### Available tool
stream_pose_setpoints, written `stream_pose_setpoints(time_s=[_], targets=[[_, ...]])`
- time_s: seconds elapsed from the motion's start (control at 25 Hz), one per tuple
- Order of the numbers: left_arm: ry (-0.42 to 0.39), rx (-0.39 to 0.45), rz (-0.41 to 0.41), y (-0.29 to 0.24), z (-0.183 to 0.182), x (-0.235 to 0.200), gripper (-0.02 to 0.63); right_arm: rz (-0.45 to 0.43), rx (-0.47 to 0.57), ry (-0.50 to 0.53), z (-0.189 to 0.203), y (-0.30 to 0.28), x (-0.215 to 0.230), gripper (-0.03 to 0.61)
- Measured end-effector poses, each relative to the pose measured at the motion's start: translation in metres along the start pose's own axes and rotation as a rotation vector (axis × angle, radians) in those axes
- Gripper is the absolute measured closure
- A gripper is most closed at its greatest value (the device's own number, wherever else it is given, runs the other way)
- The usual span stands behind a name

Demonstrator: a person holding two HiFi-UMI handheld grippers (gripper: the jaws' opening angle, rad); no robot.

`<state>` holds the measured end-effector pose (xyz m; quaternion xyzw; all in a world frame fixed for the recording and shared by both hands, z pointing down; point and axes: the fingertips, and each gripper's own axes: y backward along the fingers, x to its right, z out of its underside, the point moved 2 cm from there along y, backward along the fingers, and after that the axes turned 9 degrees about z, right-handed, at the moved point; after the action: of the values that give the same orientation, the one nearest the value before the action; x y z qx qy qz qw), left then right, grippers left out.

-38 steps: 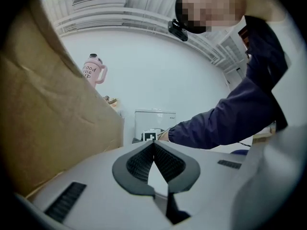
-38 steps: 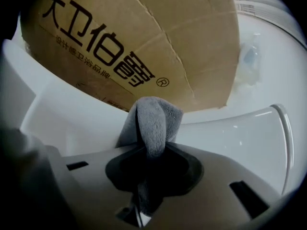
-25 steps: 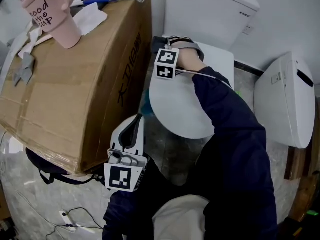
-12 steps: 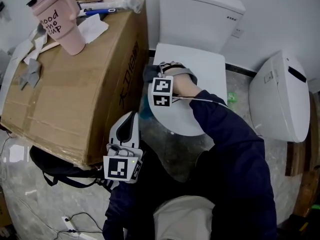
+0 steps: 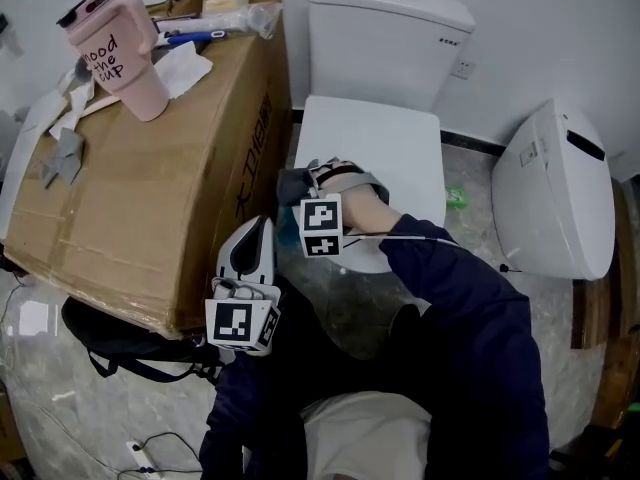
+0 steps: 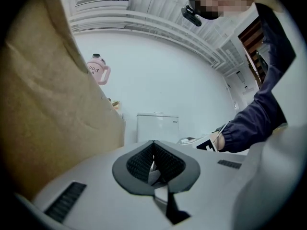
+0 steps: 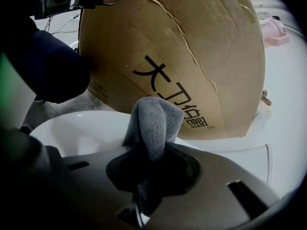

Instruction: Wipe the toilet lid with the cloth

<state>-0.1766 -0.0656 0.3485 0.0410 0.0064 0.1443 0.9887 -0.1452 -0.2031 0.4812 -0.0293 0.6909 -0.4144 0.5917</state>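
Note:
The white toilet lid (image 5: 385, 148) lies shut below the tank (image 5: 388, 36). My right gripper (image 5: 303, 184) is at the lid's left edge near its front, shut on a folded grey cloth (image 5: 291, 185). In the right gripper view the cloth (image 7: 153, 120) sticks up out of the jaws of the right gripper (image 7: 144, 176) just over the lid (image 7: 79, 131). My left gripper (image 5: 254, 236) hangs to the left of the bowl beside the cardboard box, away from the lid. Seen from its own camera, the left gripper (image 6: 153, 163) is shut with nothing in it.
A large cardboard box (image 5: 150, 168) stands tight against the toilet's left side, with a pink cup (image 5: 115, 53) and papers on top. A second white toilet unit (image 5: 555, 198) stands at the right. A black bag (image 5: 110, 338) and cables lie on the floor.
My right gripper has drawn the cloth along the lid's left edge from the back near the tank toward the front. The left gripper has stayed beside the box.

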Motion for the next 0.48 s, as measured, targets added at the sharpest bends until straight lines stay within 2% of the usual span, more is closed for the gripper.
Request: stream_pose_setpoints(time_s=[0.28, 0.48], targets=[[-0.006, 0.012, 0.002, -0.0019, 0.0017, -0.0051, 0.598, -0.01, -0.013, -0.006, -0.0061, 0.0105, -0.0097, 0.514], [-0.01, 0.014, 0.011, -0.0064, 0.0012, -0.0052, 0.598, 0.001, -0.013, -0.068, -0.0055, 0.0115, -0.0089, 0.514]])
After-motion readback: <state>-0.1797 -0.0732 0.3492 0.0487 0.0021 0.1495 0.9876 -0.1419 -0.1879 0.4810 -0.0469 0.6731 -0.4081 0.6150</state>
